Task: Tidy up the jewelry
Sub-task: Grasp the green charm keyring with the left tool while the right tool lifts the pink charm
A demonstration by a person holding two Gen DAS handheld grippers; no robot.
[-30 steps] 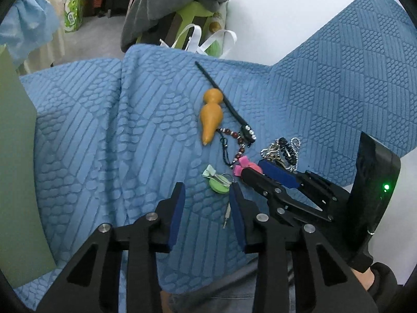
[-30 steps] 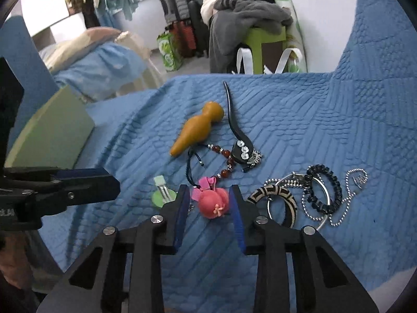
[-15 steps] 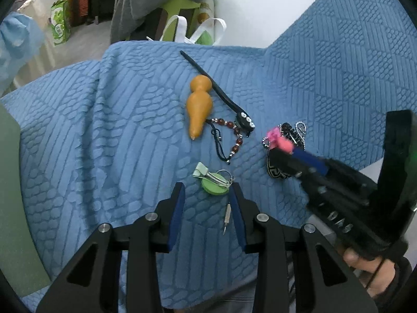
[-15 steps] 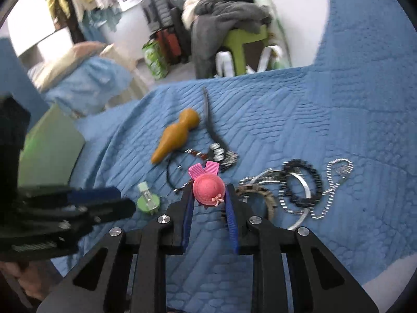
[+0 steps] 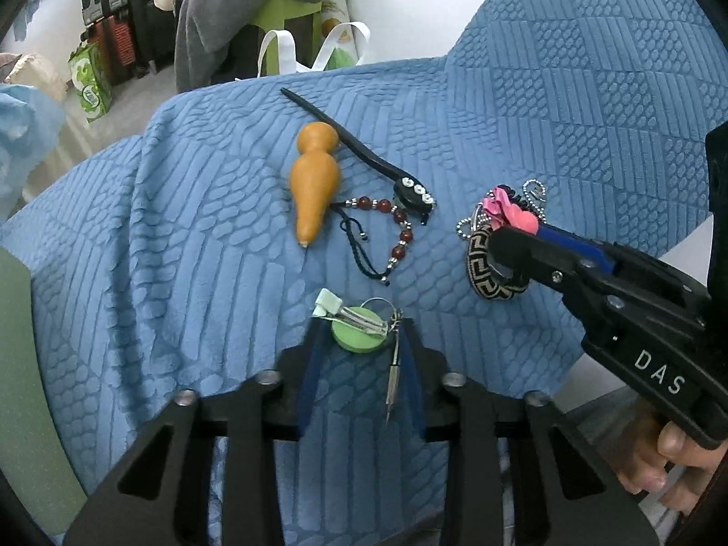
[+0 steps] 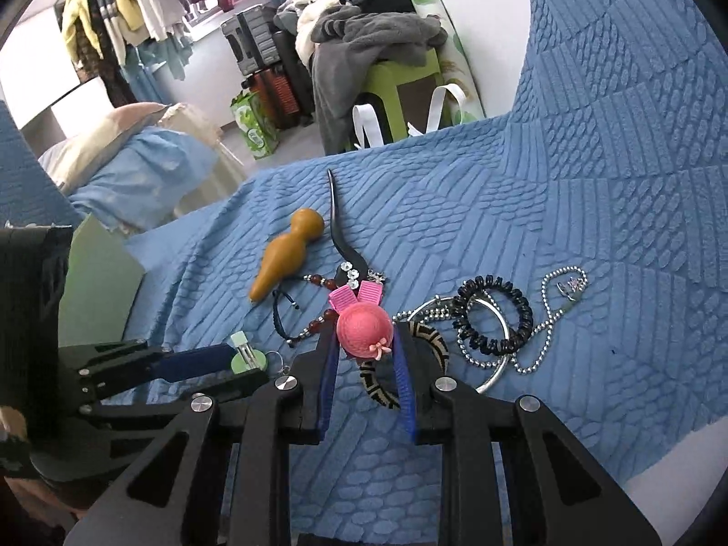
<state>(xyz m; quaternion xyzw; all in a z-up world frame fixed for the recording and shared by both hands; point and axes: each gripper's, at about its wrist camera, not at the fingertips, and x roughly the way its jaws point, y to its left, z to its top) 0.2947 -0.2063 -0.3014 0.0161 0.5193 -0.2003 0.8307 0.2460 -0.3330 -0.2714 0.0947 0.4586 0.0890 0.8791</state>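
My right gripper (image 6: 364, 336) is shut on a pink hat hair clip (image 6: 364, 330) and holds it above the blue blanket; it shows in the left wrist view (image 5: 514, 220) over a patterned bangle (image 5: 477, 268). My left gripper (image 5: 361, 325) is open, its fingers on either side of a green round hair clip (image 5: 359, 330) with a key ring and small metal pin (image 5: 392, 382). An orange gourd (image 5: 314, 182), a black hair stick (image 5: 355, 150) and a red bead bracelet (image 5: 396, 232) lie further out. A black coil tie (image 6: 493, 318), silver bangle and ball chain (image 6: 550, 309) lie right.
The blue textured blanket (image 5: 182, 250) covers the surface and rises at the right (image 6: 637, 113). A green panel (image 5: 18, 364) stands at the left edge. Behind are a green stool with grey clothes (image 6: 377, 45), suitcases and a pillow.
My right gripper closed on the pink hat clip, lifted it and carried it right over the bangle pile. My left gripper moved forward until its fingers flank the green clip.
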